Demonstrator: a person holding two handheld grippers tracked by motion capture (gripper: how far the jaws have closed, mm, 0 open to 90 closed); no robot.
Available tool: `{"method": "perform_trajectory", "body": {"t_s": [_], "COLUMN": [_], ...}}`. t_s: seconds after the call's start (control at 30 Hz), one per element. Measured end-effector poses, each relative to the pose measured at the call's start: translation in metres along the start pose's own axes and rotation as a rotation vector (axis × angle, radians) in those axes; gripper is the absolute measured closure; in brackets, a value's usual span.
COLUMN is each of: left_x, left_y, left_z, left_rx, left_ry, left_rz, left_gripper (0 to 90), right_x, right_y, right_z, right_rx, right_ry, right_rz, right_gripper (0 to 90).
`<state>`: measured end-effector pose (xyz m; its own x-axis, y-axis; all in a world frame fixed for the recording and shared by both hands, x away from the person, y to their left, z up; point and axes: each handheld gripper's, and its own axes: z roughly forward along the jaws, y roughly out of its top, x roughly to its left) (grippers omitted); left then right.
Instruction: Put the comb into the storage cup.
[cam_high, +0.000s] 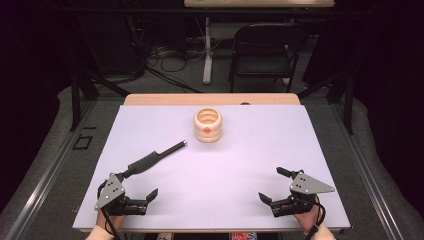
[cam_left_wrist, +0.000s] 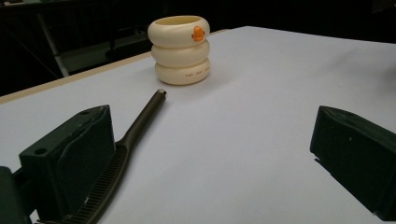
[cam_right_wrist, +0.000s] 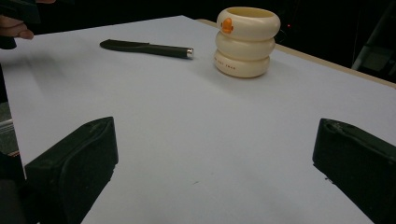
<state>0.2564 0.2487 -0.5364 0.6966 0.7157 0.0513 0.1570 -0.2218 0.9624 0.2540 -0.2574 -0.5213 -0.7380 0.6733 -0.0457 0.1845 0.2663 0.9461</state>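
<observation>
A white sheet covers the table (cam_high: 220, 200), with a strip of bare wood showing at its far edge and a dark room behind.

At the bottom left of the high view, the left gripper (cam_high: 134, 191) rests low on the sheet, its jaws spread wide with nothing between them. At the bottom right, the right gripper (cam_high: 274, 186) sits the same way, jaws wide apart and empty. Both point inward and up the frame, which reads as a ready stance before a reach.

Just past the left gripper lies the comb (cam_high: 155, 157), a dark, slim tool running diagonally from lower left toward the centre. In the left gripper view its ribbed, toothed end (cam_left_wrist: 105, 184) passes right beside the left jaw, perhaps touching it, and the round handle tapers away to a small metal tip. It lies flat, so a grip would likely have to come from above, across the narrow shaft. Its near end sits closest to the left gripper, which looks the likelier one to take it.

Farther up, centre of the frame, stands the cup (cam_high: 207, 125): cream, shaped like three stacked rings, open at the top, with an orange mark on its side. It is upright, just beyond the comb's tip and not touching it, probably the place the comb is meant to go.
</observation>
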Motion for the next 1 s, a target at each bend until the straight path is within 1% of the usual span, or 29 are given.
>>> {"method": "perform_trajectory", "body": {"t_s": [0.13, 0.17, 0.3, 0.37, 0.43, 0.53, 0.57, 0.83, 0.97, 1.0], "left_x": [0.0005, 0.0005, 0.0007, 0.0012, 0.0010, 0.0006, 0.0007, 0.0032, 0.0051, 0.0054], "left_y": [-0.0001, -0.0001, 0.0007, 0.0008, 0.0008, 0.0011, 0.0012, 0.0025, 0.0031, 0.0036], "left_z": [-0.0009, -0.0011, -0.0021, -0.0017, -0.0010, -0.0009, -0.0008, 0.0010, 0.0033, 0.0040], "left_rx": [0.001, 0.001, -0.008, -0.006, 0.000, 0.001, 0.002, 0.000, -0.004, 0.002], "left_ry": [0.005, 0.015, 0.028, 0.025, 0.025, 0.027, 0.027, 0.041, 0.046, 0.049], "left_rz": [0.006, 0.004, 0.007, 0.003, 0.007, 0.011, 0.012, 0.015, 0.009, 0.005], "left_gripper": [0.0, 0.0, 0.0, 0.0, 0.0, 0.0, 0.0, 0.0, 0.0, 0.0], "right_x": [0.0005, 0.0010, 0.0012, 0.0011, 0.0006, 0.0016, 0.0013, 0.0017, 0.0017, 0.0014], "right_y": [0.0002, 0.0002, 0.0000, -0.0003, -0.0005, -0.0005, -0.0003, -0.0006, -0.0006, -0.0006], "right_z": [0.0004, 0.0008, 0.0010, 0.0009, 0.0008, 0.0005, 0.0004, 0.0019, 0.0021, 0.0021], "right_rx": [0.001, 0.004, 0.008, 0.010, 0.007, 0.009, 0.006, 0.013, 0.017, 0.017], "right_ry": [0.003, 0.004, 0.003, 0.002, 0.000, 0.001, 0.001, 0.004, 0.001, 0.000], "right_rz": [-0.008, -0.010, -0.008, -0.005, -0.009, -0.003, -0.014, -0.010, -0.014, -0.015], "right_gripper": [0.0, 0.0, 0.0, 0.0, 0.0, 0.0, 0.0, 0.0, 0.0, 0.0]}}
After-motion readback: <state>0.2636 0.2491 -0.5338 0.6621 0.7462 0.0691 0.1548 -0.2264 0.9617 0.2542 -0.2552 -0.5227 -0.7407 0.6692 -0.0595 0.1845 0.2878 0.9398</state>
